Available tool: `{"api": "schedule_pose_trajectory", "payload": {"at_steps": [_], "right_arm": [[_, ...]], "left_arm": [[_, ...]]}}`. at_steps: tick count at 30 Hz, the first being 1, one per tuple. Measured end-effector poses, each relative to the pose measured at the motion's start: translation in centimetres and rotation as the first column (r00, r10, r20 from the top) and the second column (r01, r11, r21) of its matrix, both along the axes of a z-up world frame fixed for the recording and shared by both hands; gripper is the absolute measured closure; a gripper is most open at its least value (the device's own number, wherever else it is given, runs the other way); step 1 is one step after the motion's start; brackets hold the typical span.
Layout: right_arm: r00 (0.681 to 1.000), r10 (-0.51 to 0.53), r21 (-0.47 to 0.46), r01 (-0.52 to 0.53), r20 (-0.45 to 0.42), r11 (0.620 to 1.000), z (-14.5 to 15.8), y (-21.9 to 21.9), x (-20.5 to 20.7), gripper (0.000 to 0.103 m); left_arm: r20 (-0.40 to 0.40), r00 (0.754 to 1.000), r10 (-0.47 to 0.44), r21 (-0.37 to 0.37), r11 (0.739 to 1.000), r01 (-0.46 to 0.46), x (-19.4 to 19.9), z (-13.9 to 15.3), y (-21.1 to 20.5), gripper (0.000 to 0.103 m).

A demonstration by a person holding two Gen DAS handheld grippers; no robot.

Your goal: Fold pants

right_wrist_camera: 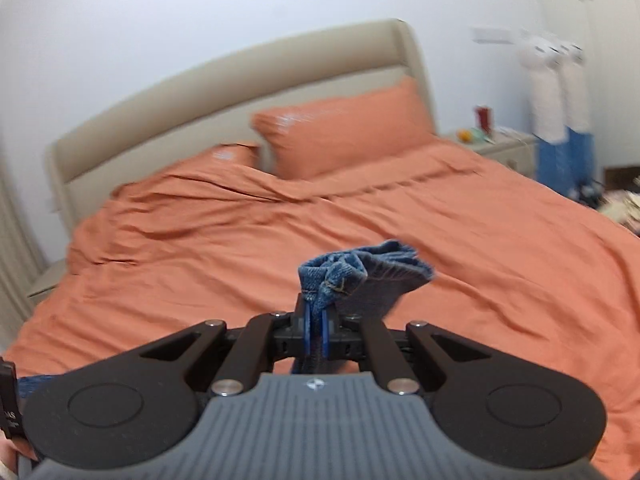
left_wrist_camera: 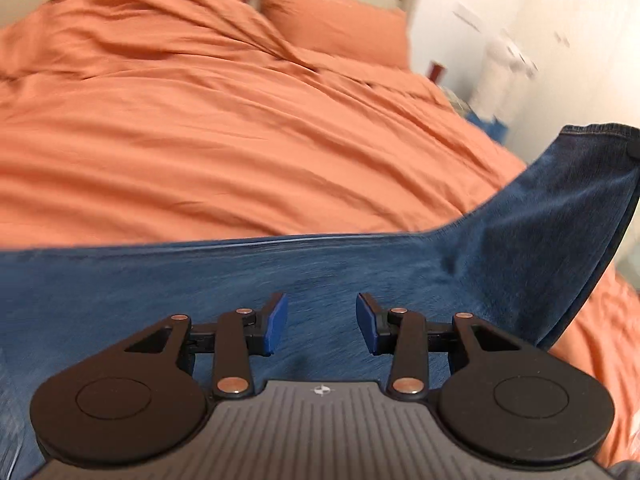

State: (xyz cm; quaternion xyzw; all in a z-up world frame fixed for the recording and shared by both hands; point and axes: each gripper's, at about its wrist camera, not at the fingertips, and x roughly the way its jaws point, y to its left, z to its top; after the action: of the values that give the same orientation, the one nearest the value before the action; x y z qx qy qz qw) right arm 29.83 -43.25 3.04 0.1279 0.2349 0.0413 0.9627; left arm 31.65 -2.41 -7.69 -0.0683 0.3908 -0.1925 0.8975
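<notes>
Pinching a bunched hem of the dark blue denim pants point(right_wrist_camera: 360, 276) between its blue pads, your right gripper point(right_wrist_camera: 316, 334) holds that end lifted at centre frame in the right wrist view, above the rumpled orange cotton bedspread point(right_wrist_camera: 200, 248). Your left gripper point(left_wrist_camera: 322, 328) hovers low over the same pants point(left_wrist_camera: 280, 280) with fingers spread wide and nothing between them. In the left wrist view the denim lies flat across the lower half of the frame on the orange bedspread point(left_wrist_camera: 200, 140), its long axis running left to right, then climbs at the right edge to where the hem is gripped. Judged from the drape, this is heavy, soft cloth with stiff seams: it should sag rather than slip, and hems and the waistband look the surest places to take hold. An orange pillow point(right_wrist_camera: 344, 132) leans on the beige padded headboard point(right_wrist_camera: 240, 72) at upper centre. Motion blur softens both views.
</notes>
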Motion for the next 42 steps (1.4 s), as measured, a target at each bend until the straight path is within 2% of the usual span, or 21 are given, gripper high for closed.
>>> {"api": "schedule_pose_trajectory", "payload": {"at_steps": [4,8,13,16,19,21,23,24,26,29,31,33,34,35,38,42], "right_arm": [[0.996,0.087,0.015,-0.087,0.037,0.996,1.2,6.5,0.6,0.103],[0.986,0.163,0.038,-0.164,0.028,0.986,-0.1,13.2,1.8,0.103],[0.958,0.28,0.069,-0.276,-0.065,0.959,-6.0,21.7,2.2,0.103],[0.916,0.355,0.057,-0.351,-0.185,0.935,-11.0,26.7,1.7,0.103],[0.859,0.386,0.005,-0.408,-0.336,0.913,-15.8,30.3,1.2,0.102],[0.839,0.375,-0.031,-0.42,-0.393,0.907,-17.9,31.3,0.9,0.097],[0.829,0.381,-0.02,-0.425,-0.409,0.905,-18.6,31.4,0.2,0.092],[0.829,0.381,-0.02,-0.425,-0.409,0.905,-18.6,31.4,0.2,0.082],[0.813,0.411,0.021,-0.443,-0.413,0.896,-18.1,31.4,0.1,0.071],[0.777,0.467,0.076,-0.483,-0.422,0.872,-17.4,31.1,-0.8,0.069],[0.767,0.488,0.095,-0.497,-0.417,0.863,-16.9,30.7,-1.2,0.069],[0.791,0.478,0.085,-0.485,-0.382,0.87,-15.9,29.7,-1.7,0.062],[0.837,0.433,0.045,-0.444,-0.336,0.895,-14.9,28.0,-2.5,0.061],[0.837,0.433,0.045,-0.444,-0.336,0.895,-14.9,28.0,-2.5,0.06],[0.904,0.326,-0.001,-0.339,-0.276,0.941,-13.8,25.1,-2.1,0.06],[0.946,0.196,-0.035,-0.212,-0.256,0.977,-14.5,21.6,-1.1,0.06]], "left_arm": [[-0.022,0.995,0.093,-0.056,0.994,-0.094,-1.3,0.7,3.2,0.056],[-0.059,0.989,0.136,-0.072,0.988,-0.14,-1.9,0.6,5.1,0.056],[-0.115,0.976,0.183,-0.096,0.976,-0.194,-2.7,-0.1,7.5,0.056],[-0.103,0.976,0.193,-0.088,0.975,-0.202,-3.1,0.1,8.5,0.056],[-0.108,0.977,0.185,-0.101,0.975,-0.196,-3.1,0.0,9.0,0.056],[-0.128,0.976,0.174,-0.123,0.974,-0.19,-2.9,-0.4,9.3,0.055],[-0.159,0.974,0.162,-0.146,0.972,-0.185,-2.7,-0.9,9.6,0.055],[-0.174,0.972,0.156,-0.158,0.97,-0.184,-2.5,-1.2,9.7,0.055],[-0.2,0.969,0.141,-0.19,0.965,-0.18,-2.3,-1.6,9.8,0.052],[-0.22,0.967,0.128,-0.246,0.952,-0.182,-2.1,-2.0,10.1,0.05],[-0.224,0.967,0.122,-0.282,0.942,-0.184,-2.0,-2.2,10.3,0.049],[-0.227,0.966,0.123,-0.308,0.932,-0.191,-1.7,-2.4,10.5,0.048],[-0.226,0.966,0.126,-0.319,0.927,-0.196,-1.6,-2.5,10.6,0.048],[-0.223,0.966,0.131,-0.328,0.923,-0.201,-1.6,-2.6,10.7,0.048],[-0.223,0.964,0.142,-0.363,0.906,-0.217,-1.1,-3.1,11.1,0.048],[-0.246,0.958,0.146,-0.402,0.884,-0.238,0.3,-4.2,11.2,0.048]]}}
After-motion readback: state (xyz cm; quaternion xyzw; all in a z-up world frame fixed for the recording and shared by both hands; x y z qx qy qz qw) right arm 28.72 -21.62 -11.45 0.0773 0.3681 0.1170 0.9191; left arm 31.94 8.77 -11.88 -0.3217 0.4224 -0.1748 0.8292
